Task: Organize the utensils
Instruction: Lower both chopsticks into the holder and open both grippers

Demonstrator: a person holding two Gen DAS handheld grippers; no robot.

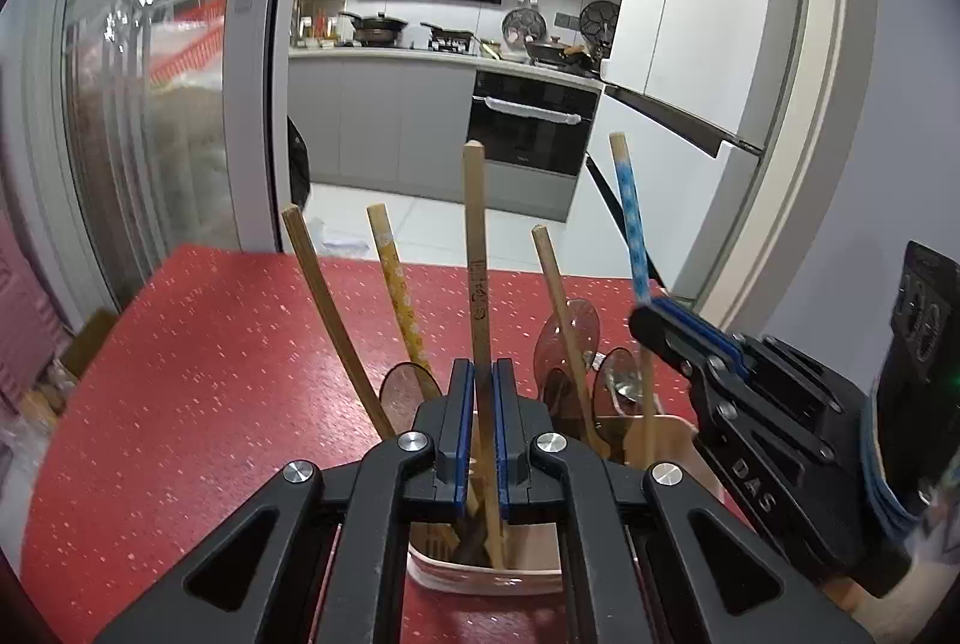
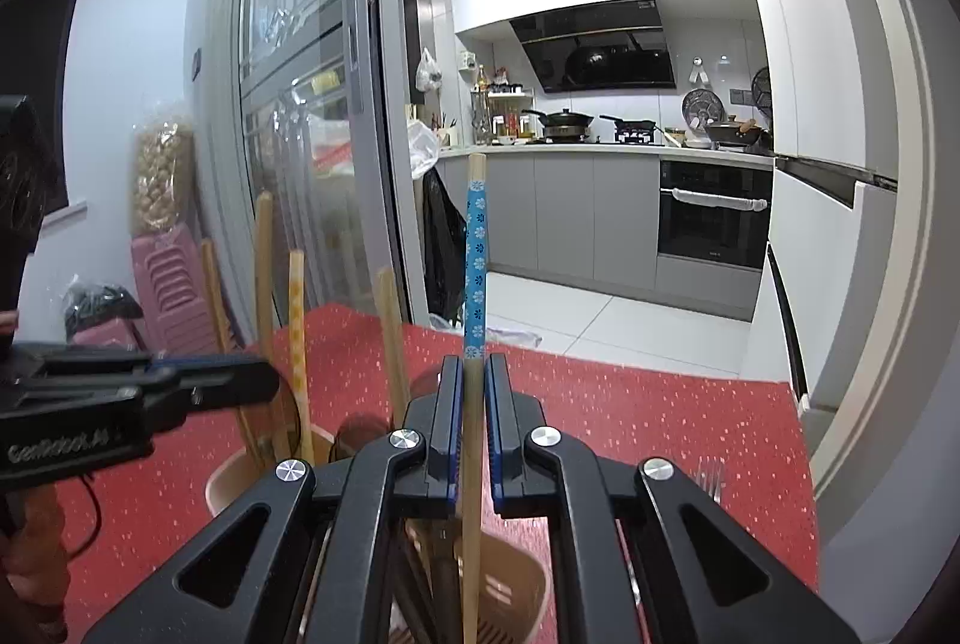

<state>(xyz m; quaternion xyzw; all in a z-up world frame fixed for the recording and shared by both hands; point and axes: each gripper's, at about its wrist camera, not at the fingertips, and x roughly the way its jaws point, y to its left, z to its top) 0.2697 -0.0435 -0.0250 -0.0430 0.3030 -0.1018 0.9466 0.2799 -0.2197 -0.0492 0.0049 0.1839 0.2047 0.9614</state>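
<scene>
A beige utensil holder (image 1: pixel 480 575) stands on the red table (image 1: pixel 210 374), with several chopsticks and brown spoons (image 1: pixel 570 332) upright in it. My left gripper (image 1: pixel 483 368) is shut on a plain wooden chopstick (image 1: pixel 477 248) that reaches down into the holder. My right gripper (image 2: pixel 474 365) is shut on a blue-patterned chopstick (image 2: pixel 476 260), also standing in the holder (image 2: pixel 516 593). The right gripper shows in the left wrist view (image 1: pixel 654 317) at the right, clamped on the blue chopstick (image 1: pixel 630 218). The left gripper shows in the right wrist view (image 2: pixel 264 380) at the left.
A fork (image 2: pixel 711 476) lies on the table to the right of the holder. A yellow-patterned chopstick (image 1: pixel 399 290) and other wooden ones lean in the holder. A glass sliding door (image 1: pixel 150 134) stands to the left, and the kitchen with an oven (image 1: pixel 528 122) lies beyond the table's far edge.
</scene>
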